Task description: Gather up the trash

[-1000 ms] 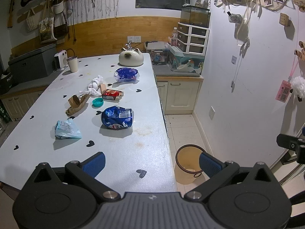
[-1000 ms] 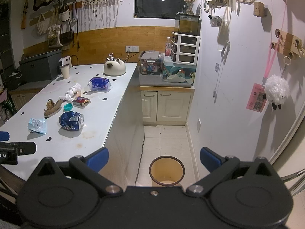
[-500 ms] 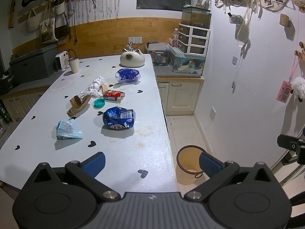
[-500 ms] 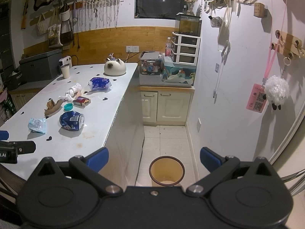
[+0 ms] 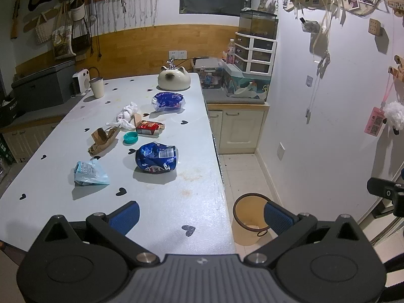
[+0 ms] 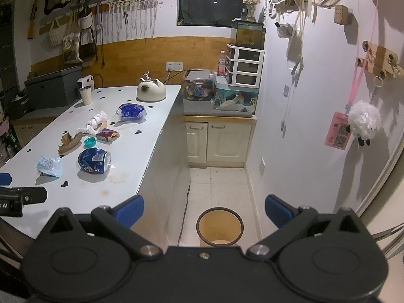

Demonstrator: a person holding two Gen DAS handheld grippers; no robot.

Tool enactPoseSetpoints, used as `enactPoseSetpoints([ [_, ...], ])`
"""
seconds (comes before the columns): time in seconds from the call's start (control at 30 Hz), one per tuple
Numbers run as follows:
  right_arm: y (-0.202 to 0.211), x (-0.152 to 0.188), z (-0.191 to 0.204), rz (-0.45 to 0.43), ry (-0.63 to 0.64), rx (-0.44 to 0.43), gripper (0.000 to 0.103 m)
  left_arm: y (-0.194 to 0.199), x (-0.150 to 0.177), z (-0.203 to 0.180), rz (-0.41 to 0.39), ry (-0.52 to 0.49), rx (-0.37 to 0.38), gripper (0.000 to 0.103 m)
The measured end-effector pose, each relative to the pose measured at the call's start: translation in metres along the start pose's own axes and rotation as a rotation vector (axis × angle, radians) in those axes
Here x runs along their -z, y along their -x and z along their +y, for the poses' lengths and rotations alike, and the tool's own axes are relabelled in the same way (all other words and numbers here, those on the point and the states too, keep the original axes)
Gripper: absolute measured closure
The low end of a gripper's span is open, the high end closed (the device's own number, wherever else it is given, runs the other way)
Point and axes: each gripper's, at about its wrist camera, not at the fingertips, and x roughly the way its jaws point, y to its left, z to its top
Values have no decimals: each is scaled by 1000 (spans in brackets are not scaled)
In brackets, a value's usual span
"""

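The crushed can lay on the table ahead and left of the left gripper, its long axis running left-right. Both the left and the right gripper stood apart, empty; the left was nearer.

A: What is shown at the far end?
B: A dark window is set above a wood-panelled band on a white wall; bags and fringed hangings are hung at its left.

A: And on the right side?
B: Cream cabinets are seen under a grey counter, a white drawer unit is stacked above, and pale floor tiles are laid below. The room is dimly lit.
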Motion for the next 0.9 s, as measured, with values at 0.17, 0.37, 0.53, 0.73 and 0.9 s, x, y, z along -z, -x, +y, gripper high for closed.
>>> enactPoseSetpoints([
  [0.17,1,0,0,-1,0,-1,0,0,0,0,-1,0,-1,0],
  [0.37,-2,4,2,-2,1,0,0,0,1,0,-2,0,0,0],
  [0.53,3,-1,0,-1,-2,1,0,0,1,0,-3,0,-1,0],
  [0.73,2,-2,-1,-2,-1,2,0,0,2,-1,-4,0,-1,0],
  [0.9,1,-2,-2,-3,0,1,0,0,2,-1,-4,0,-1,0],
])
